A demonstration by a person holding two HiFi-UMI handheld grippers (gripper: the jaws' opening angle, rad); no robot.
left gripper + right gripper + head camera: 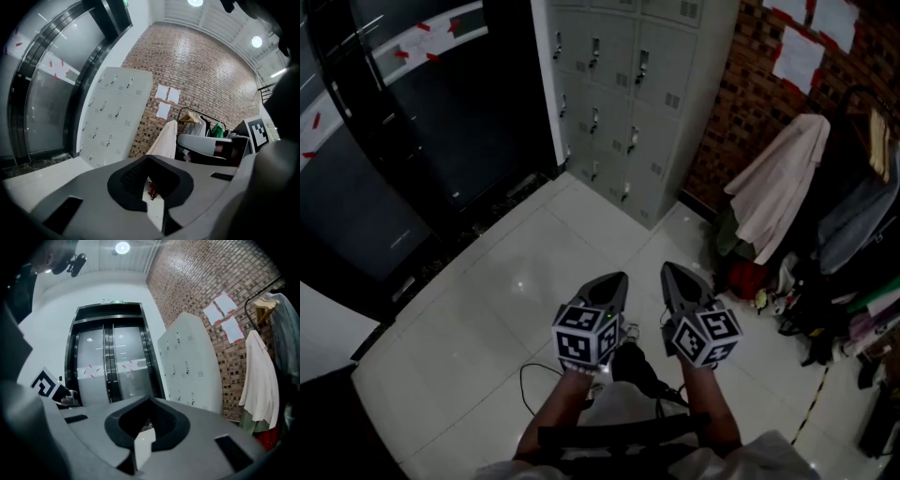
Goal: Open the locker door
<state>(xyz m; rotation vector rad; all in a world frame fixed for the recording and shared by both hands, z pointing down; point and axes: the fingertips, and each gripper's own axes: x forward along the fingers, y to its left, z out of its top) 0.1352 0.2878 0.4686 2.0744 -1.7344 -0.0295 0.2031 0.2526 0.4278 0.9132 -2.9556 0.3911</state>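
Both grippers are empty, jaws pressed together: your left gripper (pixel 615 281) and right gripper (pixel 672 274) hang side by side over the white tile floor (pixel 516 272). The grey locker bank (pixel 628 103) stands far ahead beside the brick wall (pixel 741 103), its doors apparently closed. You are at the approach step; next, walk closer, choose a door handle (pixel 632 141) and spread one gripper's jaws for it

Lockers (pixel 628 103) probably matt metal; floor (pixel 516 272) glossy tile; wall (pixel 741 103) rough brick.
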